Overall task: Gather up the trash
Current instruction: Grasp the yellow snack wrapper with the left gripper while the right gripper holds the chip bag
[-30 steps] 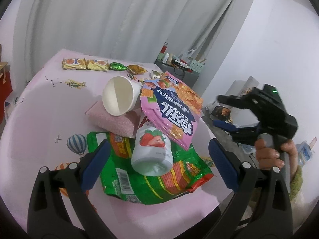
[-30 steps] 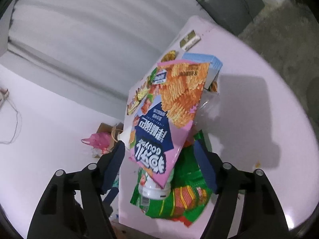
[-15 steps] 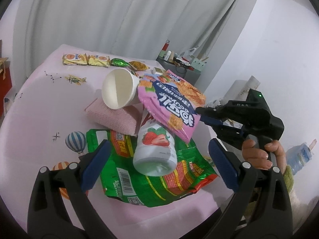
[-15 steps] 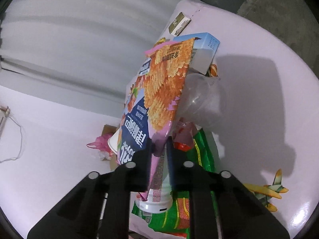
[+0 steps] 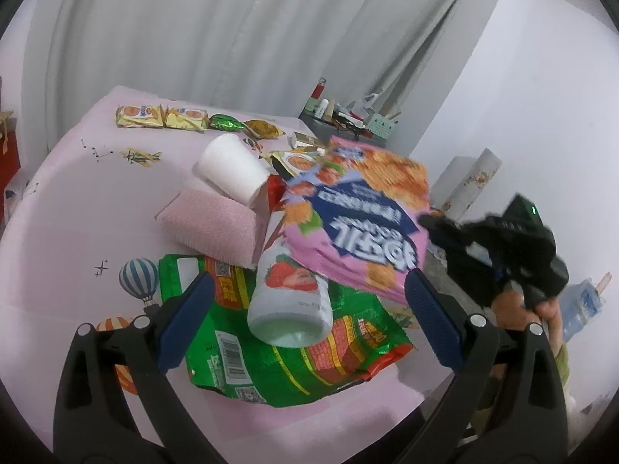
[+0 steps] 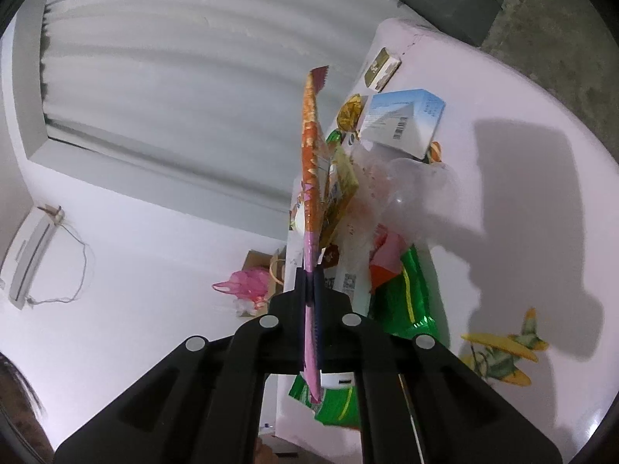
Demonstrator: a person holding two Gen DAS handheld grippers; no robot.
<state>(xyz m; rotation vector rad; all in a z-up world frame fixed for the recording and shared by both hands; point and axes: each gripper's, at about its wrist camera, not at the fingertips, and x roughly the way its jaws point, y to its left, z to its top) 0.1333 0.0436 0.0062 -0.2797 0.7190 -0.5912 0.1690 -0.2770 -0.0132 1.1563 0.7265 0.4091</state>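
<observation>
A pink snack bag (image 5: 359, 212) with blue print is lifted above the pile; my right gripper (image 6: 309, 270) is shut on its edge (image 6: 311, 178), seen edge-on. In the left wrist view the right gripper (image 5: 429, 224) grips the bag's right side. Under it lie a strawberry yogurt bottle (image 5: 288, 294) on a green snack bag (image 5: 294, 359), a pink sponge (image 5: 211, 230) and a white paper cup (image 5: 232, 172). My left gripper (image 5: 305, 317) is open, its fingers either side of the bottle, a little short of it.
The pink tablecloth (image 5: 77, 201) carries small snack packets (image 5: 160, 116) at the far edge. In the right wrist view a blue-white box (image 6: 402, 123), a clear plastic cup (image 6: 418, 189) and a small carton (image 6: 381, 67) lie on the table. A cluttered grey cabinet (image 5: 340, 123) stands beyond.
My right gripper closed on the pink snack bag and lifted it, turning it flatter. The paper cup has rolled so its base faces me. My left gripper moved slightly closer.
</observation>
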